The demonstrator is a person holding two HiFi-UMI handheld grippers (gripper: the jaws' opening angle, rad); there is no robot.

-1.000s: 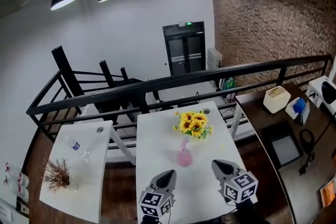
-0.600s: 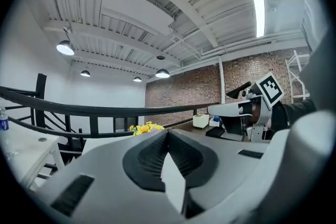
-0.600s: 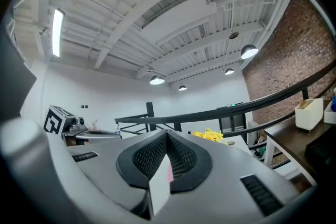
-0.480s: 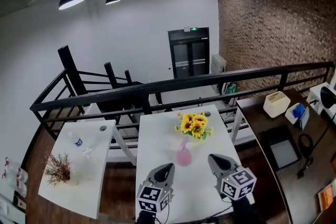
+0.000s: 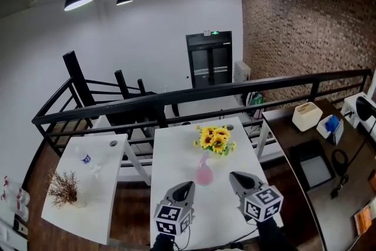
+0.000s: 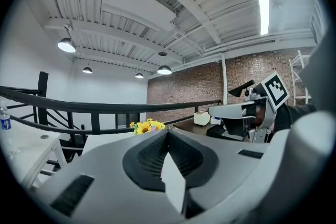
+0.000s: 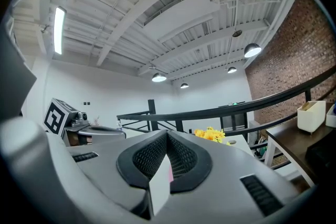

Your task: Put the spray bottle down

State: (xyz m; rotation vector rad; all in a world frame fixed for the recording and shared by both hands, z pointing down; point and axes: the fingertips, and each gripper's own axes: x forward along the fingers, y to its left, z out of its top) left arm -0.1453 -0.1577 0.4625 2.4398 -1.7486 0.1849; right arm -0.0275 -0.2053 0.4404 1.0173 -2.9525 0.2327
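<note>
Head view: I've got the white table (image 5: 176, 153) below me. The pink spray bottle (image 5: 204, 174) stands upright on it, just in front of the sunflowers (image 5: 214, 139) and held by nobody. My left gripper (image 5: 185, 185) and right gripper (image 5: 233, 176) hover on either side of it, both clear of it.

Left gripper view: the jaws are pressed together with nothing between them. The sunflowers peek over the tips, and the other gripper is off to the right.

Right gripper view: the jaws are closed tip to tip here too, and empty. There's a sliver of pink just behind them and yellow blooms beyond.
</note>
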